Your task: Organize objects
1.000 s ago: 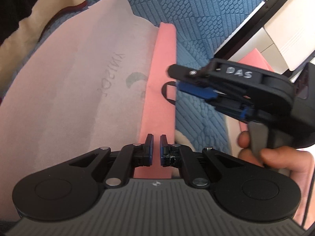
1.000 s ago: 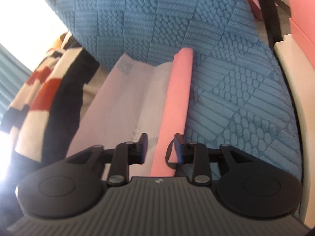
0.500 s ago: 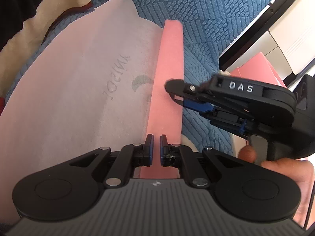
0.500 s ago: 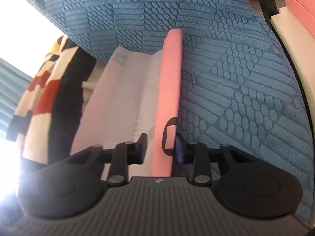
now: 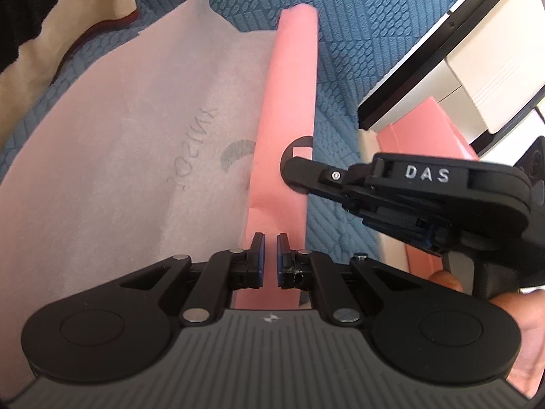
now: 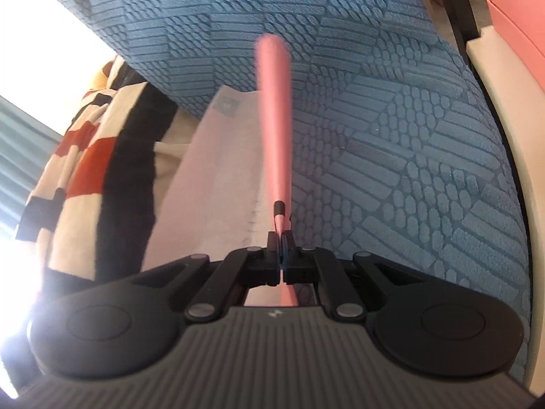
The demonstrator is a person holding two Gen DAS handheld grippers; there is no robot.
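Right gripper [image 6: 281, 238] has just snapped closed from part-open, pads now pinching the pink folded edge [image 6: 274, 129] of the thin non-woven bag [image 5: 129, 156], by its small black loop, so both grippers now have the strip and a lift or fold looks ready. Left gripper [image 5: 270, 255] also closed, clamping the same edge at 6 o'clock. Bag lies flat on a blue textured quilt [image 6: 391, 136]; soft, matte, faint grey print. Striped blanket [image 6: 85, 156] at 9 o'clock.

The right gripper [image 6: 281, 238] is clamped on the edge of a pink fabric strip [image 6: 274, 109] lying over a blue textured cover [image 6: 391, 129], beside pale fabric [image 6: 218, 170].
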